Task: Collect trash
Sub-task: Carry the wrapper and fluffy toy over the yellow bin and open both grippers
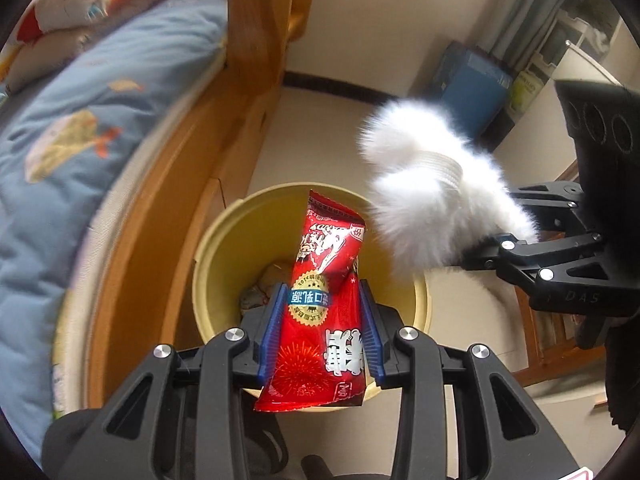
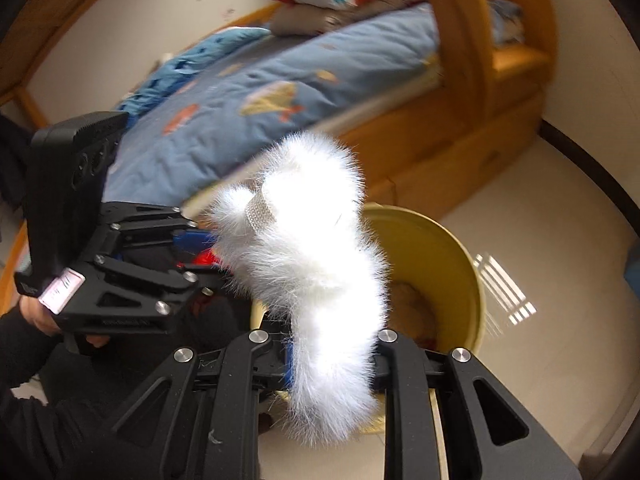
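Hovering over the yellow bin (image 1: 208, 256) at frame centre, the left gripper (image 1: 320, 328) clamped a red wrapper (image 1: 320, 312), the right gripper (image 2: 332, 364) a white fluffy piece (image 2: 312, 248); releasing likely came next.

1. A round yellow plastic bin (image 1: 224, 240) stands on the pale tiled floor (image 1: 320, 128), just beside the wooden bed frame (image 1: 168, 184) on its left.
2. The left gripper (image 1: 320, 320) holds a red foil snack wrapper (image 1: 320, 312) above the bin's mouth.
3. To its right, the right gripper (image 2: 332, 364) holds a white fluffy fur strip (image 2: 320, 264) over the bin's rim.
4. Crumpled scraps (image 1: 264, 284) lie in the bin.
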Available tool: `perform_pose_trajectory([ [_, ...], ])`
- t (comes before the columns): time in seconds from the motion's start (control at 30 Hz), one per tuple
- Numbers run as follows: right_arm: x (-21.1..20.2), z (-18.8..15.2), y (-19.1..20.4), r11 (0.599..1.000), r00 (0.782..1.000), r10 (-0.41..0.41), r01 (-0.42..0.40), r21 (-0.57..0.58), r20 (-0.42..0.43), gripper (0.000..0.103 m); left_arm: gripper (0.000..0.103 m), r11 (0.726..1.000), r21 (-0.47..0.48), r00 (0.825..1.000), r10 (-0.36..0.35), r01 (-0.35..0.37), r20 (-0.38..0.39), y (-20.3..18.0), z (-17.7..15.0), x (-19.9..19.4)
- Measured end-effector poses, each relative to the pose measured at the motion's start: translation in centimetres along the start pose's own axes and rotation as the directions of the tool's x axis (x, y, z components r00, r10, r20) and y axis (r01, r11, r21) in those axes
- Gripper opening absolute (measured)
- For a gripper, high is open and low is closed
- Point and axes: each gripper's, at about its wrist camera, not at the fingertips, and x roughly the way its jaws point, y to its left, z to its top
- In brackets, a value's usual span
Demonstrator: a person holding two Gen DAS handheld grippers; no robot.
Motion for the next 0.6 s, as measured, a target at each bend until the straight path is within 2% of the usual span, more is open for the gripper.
perform_pose_trajectory([
  [0.13, 0.9, -0.6, -1.7, 0.999, 1.0, -0.009, 0.01, 0.031, -0.029, 0.019, 0.036, 1.0, -0.015, 0.999, 0.003, -0.003, -0.032, 0.5, 0.2, 1.6],
  [0.4, 2.4, -0.5, -2.2, 0.999, 0.997, -0.021, 0.024, 0.032, -0.071, 0.019, 0.036, 1.0, -0.01, 0.998, 0.015, -0.015, -0.06, 0.6, 0.7, 3.2],
  [0.47, 2.7, -0.4, -2.0, 1.0, 0.996, -0.019, 0.021, 0.024, -0.082, 0.022, 0.037, 1.0, -0.017, 0.998, 0.017, -0.018, -0.065, 0.9, 0.7, 3.2],
  [0.5, 2.9, -0.3, -1.9, 0.999, 0.996, -0.026, 0.029, 0.022, -0.09, 0.03, 0.048, 0.999, -0.022, 0.998, 0.023, -0.024, -0.066, 1.1, 0.8, 3.4],
  [0.53, 3.0, -0.3, -1.9, 0.999, 0.995, -0.035, 0.037, 0.022, -0.093, 0.043, 0.061, 0.999, -0.03, 0.997, 0.035, -0.037, -0.069, 1.2, 0.9, 3.5],
  [0.57, 3.0, -0.3, -1.7, 0.999, 0.994, -0.049, 0.05, 0.016, -0.093, 0.048, 0.079, 0.997, -0.043, 0.996, 0.057, -0.06, -0.067, 1.4, 0.9, 3.6],
  [0.6, 3.0, -0.3, -1.7, 0.998, 0.994, -0.054, 0.055, 0.005, -0.094, 0.048, 0.082, 0.995, -0.052, 0.995, 0.079, -0.082, -0.058, 1.6, 0.9, 3.5],
])
